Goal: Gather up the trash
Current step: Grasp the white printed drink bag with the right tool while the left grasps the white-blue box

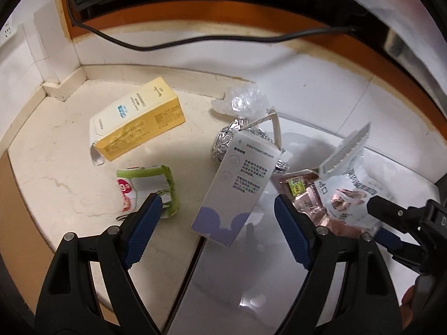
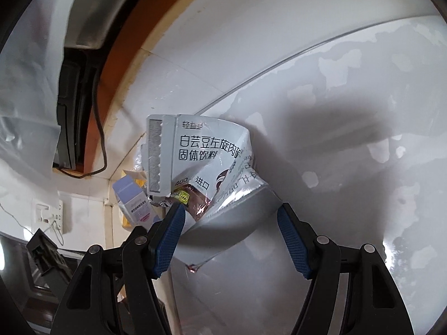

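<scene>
Tiled floor corner by the wall, nothing collected yet: yellow box (image 1: 137, 120), torn green carton (image 1: 145, 189), foil ball (image 1: 226, 142), white-purple box (image 1: 237, 187) and crumpled silver pouch (image 2: 201, 167) all still down, left gripper (image 1: 218, 209) and right gripper (image 2: 230, 217) fingers wide, holding nothing, right framing the pouch.

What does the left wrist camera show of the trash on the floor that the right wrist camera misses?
Left wrist only: the yellow box, the green-and-white wrapper, the foil ball and the clear plastic. Right wrist only: the wall socket. Both: the white pouch, the white-and-purple carton and the black cable. Both tongs stand open.
</scene>
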Available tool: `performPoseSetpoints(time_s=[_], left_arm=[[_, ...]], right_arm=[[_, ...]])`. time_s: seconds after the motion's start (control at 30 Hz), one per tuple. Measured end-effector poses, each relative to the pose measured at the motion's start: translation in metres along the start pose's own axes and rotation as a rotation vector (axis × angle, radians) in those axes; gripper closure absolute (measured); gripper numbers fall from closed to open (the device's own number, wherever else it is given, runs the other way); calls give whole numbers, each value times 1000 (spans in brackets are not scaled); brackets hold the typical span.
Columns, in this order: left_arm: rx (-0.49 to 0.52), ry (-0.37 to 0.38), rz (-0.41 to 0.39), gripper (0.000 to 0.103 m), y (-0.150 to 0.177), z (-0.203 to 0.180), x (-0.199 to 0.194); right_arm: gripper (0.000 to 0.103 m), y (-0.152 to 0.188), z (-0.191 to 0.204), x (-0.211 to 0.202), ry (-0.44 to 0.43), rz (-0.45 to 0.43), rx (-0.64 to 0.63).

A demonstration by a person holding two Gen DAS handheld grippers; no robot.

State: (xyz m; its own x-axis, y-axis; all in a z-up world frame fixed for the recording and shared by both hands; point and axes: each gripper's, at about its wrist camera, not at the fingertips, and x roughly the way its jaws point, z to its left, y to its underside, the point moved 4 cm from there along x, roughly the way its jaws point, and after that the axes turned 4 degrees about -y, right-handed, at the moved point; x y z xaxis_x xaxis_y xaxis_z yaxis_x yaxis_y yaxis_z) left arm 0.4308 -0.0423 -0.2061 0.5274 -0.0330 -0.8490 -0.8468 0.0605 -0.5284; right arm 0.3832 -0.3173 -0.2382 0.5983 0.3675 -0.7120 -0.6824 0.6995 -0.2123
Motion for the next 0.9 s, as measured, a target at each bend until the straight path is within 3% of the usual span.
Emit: performPoseSetpoints(time_s=[0.1, 0.17, 0.2, 0.23, 0.3, 0.5, 0.9], left_arm=[[-3, 2, 22, 34, -2, -1, 13], [-8, 18, 44, 50, -2, -3, 20], [-10, 30, 56, 61, -1, -4, 22], [-10, 32, 58, 65, 0, -4, 23], [-10, 45, 48, 70, 2, -3, 20], [-20, 64, 25, 71, 15, 0, -7], [-78, 97, 8, 71, 64, 7, -96]], right_arm=[[33, -1, 0, 3, -7, -6, 8], [34, -2, 2, 3, -6, -11, 6], [38, -3, 5, 6, 0, -16, -3], [41, -3, 5, 6, 5, -22, -9], [65, -4, 10, 7, -1, -30, -29], [70, 1, 26, -9, 18, -83, -160], [70, 38, 35, -76, -6, -101, -307]])
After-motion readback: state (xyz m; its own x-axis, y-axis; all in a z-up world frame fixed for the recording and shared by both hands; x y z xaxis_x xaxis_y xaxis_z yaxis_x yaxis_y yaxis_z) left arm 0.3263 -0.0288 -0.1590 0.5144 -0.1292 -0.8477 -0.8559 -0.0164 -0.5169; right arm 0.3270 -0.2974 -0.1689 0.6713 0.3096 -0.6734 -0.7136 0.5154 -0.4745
